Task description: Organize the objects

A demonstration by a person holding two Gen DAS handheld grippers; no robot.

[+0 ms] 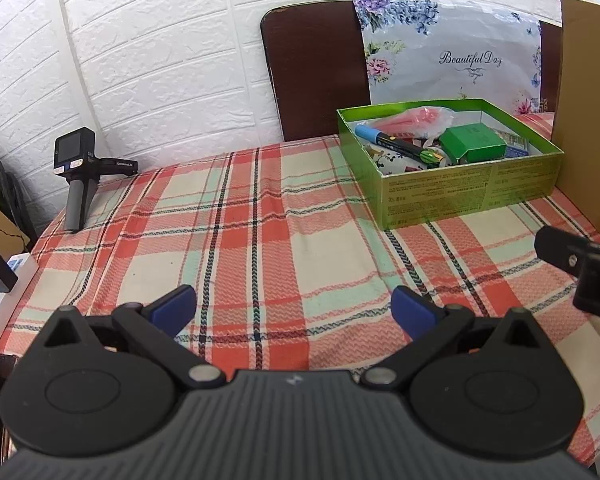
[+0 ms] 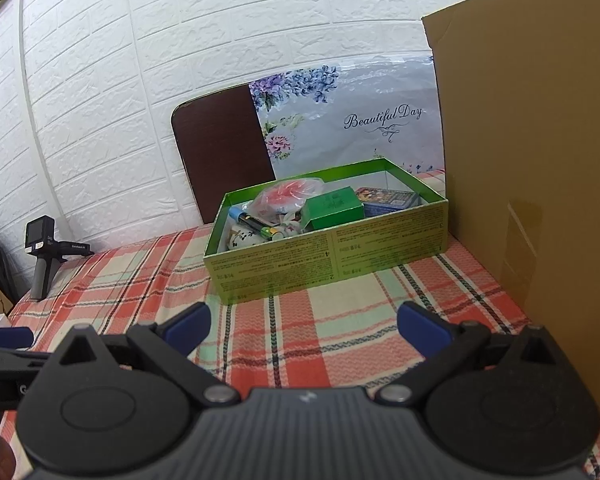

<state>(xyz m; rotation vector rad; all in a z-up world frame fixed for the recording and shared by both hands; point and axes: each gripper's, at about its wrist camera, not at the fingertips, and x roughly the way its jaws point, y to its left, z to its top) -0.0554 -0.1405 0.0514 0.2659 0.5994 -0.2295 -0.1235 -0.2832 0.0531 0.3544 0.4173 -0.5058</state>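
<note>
Both the left gripper [image 1: 294, 308] and right gripper [image 2: 303, 326] are held wide and empty; the green box [image 2: 388, 248] is flanked by cardboard [image 2: 540, 160], with what may be a camera [image 1: 76, 160] nearby.

floral bag [image 1: 452, 52]: "Beautiful Day" in dark script, with a small flourish beneath it
green box [image 2: 328, 258]: rows of fine print on its front wall, too small to read
small green carton [image 2: 332, 208] inside the box: pale marks on top, not legible
black camera on a handle [image 1: 76, 168]: white lettering on its arm, too blurred to read
</note>
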